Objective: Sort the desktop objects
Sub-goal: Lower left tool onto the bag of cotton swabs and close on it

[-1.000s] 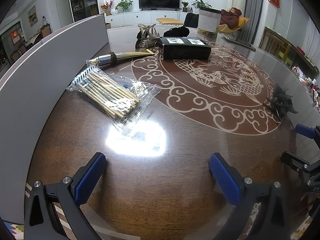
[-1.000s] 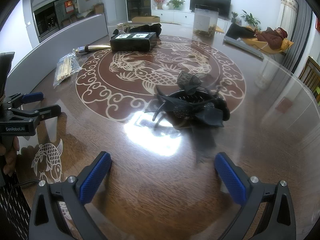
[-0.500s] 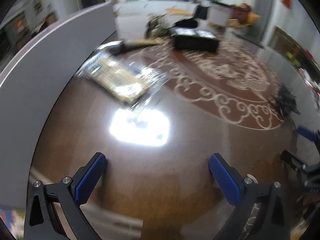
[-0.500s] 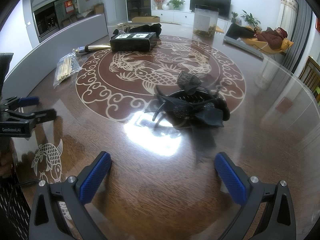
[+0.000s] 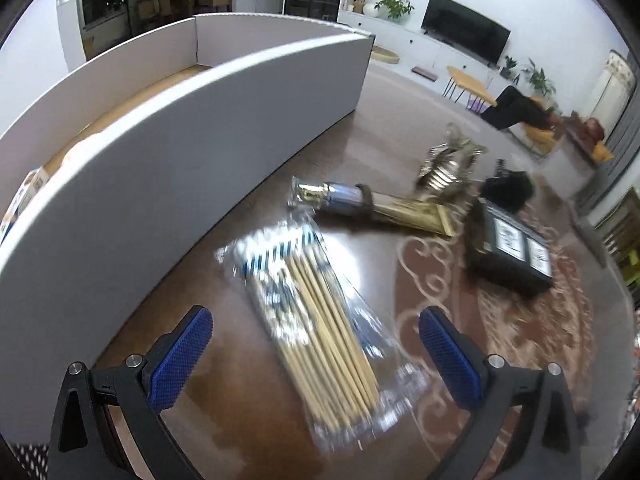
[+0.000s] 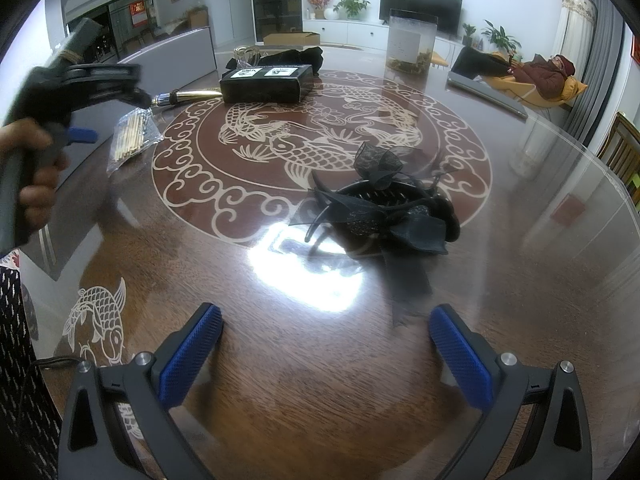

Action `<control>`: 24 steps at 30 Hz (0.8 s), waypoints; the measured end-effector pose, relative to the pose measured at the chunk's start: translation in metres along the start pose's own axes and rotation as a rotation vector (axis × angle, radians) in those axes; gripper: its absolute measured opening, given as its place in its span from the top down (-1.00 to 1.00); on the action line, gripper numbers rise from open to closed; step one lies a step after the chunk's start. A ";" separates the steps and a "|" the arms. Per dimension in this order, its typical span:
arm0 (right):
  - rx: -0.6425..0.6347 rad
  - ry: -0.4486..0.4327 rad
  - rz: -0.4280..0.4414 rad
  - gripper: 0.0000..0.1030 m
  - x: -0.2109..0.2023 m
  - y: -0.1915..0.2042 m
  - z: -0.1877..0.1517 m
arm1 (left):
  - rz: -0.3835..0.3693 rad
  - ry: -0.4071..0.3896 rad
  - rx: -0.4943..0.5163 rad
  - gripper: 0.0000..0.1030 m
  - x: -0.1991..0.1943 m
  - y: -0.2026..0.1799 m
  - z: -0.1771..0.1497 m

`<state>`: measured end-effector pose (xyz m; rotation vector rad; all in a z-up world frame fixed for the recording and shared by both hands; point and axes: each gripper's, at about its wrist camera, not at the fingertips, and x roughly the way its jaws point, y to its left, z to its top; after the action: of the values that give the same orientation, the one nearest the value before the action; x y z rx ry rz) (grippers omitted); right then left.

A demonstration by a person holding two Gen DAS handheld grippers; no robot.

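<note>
The left claw (image 5: 316, 354) hangs wide open and empty over the clear plastic packet of wooden sticks (image 5: 316, 320) by the table's left edge, beside the long white cardboard box (image 5: 200, 136); best to drop squarely and pinch the bundle, not loose film. A second ago that packet lay well ahead; the right claw (image 6: 326, 356), open and empty, hasn't budged from the black ribbon hair clip (image 6: 384, 212).

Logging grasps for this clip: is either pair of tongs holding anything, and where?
Nothing is held. The left tongs are open above the skewer packet; the right tongs are open and empty.
</note>
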<state>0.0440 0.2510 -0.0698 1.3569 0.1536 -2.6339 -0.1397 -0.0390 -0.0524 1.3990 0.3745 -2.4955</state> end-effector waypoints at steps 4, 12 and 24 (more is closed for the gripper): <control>0.000 0.000 0.000 -1.00 0.000 0.000 0.000 | 0.064 0.024 -0.001 -1.00 0.027 0.000 0.004; 0.001 0.000 0.000 -1.00 0.000 0.000 0.000 | 0.047 -0.017 0.125 -1.00 0.035 -0.009 0.005; 0.001 0.000 -0.001 -1.00 0.000 0.000 0.000 | -0.065 -0.048 0.304 -0.90 0.038 -0.003 0.012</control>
<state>0.0437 0.2505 -0.0700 1.3569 0.1523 -2.6352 -0.1692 -0.0442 -0.0789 1.4488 0.0306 -2.7229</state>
